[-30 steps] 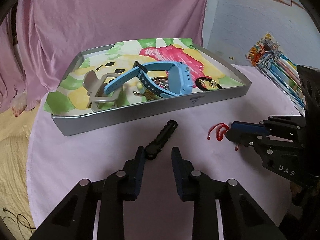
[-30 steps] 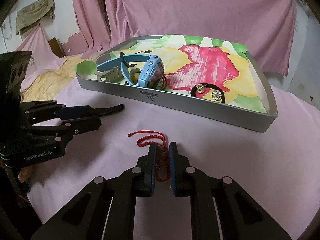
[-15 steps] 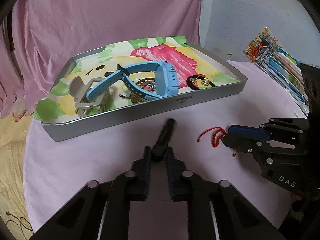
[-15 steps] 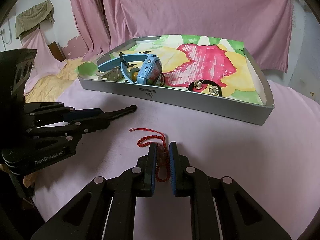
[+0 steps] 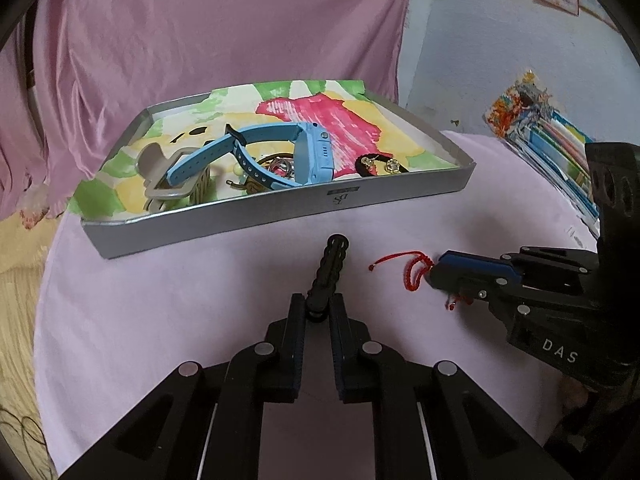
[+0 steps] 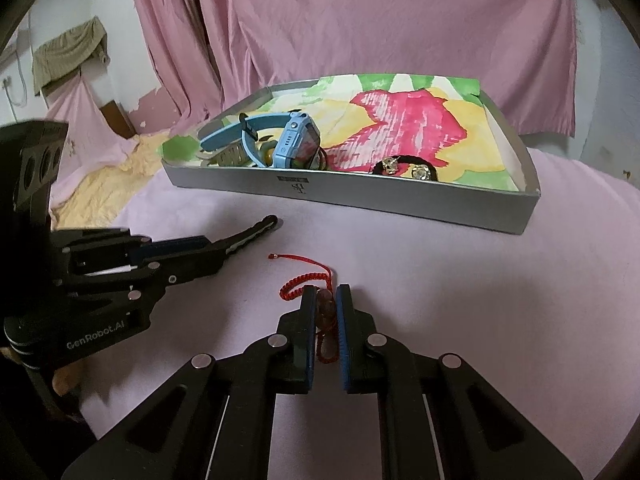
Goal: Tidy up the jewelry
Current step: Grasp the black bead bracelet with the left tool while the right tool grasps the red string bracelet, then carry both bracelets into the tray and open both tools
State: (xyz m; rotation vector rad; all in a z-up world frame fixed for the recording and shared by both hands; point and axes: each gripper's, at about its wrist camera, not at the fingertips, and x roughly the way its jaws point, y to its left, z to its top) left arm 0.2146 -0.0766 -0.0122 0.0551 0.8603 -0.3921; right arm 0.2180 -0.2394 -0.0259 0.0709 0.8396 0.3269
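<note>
While both tools are clamped on their pieces, neither piece has reached the tray yet, so the task looks partly done. The left tool [image 5: 317,312] has its jaws pressed together on the near end of a black hair clip [image 5: 330,268], which sticks straight forward from the fingertips toward the tray, its far end just short of the tray's front wall. Whether the clip's tip rests on the bench [image 5: 160,300] or is lifted off it cannot be told. The right tool [image 6: 325,304] is closed on the beaded part of a red cord bracelet [image 6: 306,278]; the loose cord curls out ahead and to the left of the fingertips and lies on the pink cloth.

Beyond both tools stands the silver tray [image 5: 280,210], lined with painted paper. It already holds a blue watch [image 5: 288,152], a beige hair claw [image 5: 160,168], a black hair tie with gold charms [image 5: 378,165] and some small pieces under the watch strap. By this judgement, the clip and the bracelet are what remains to be placed.
</note>
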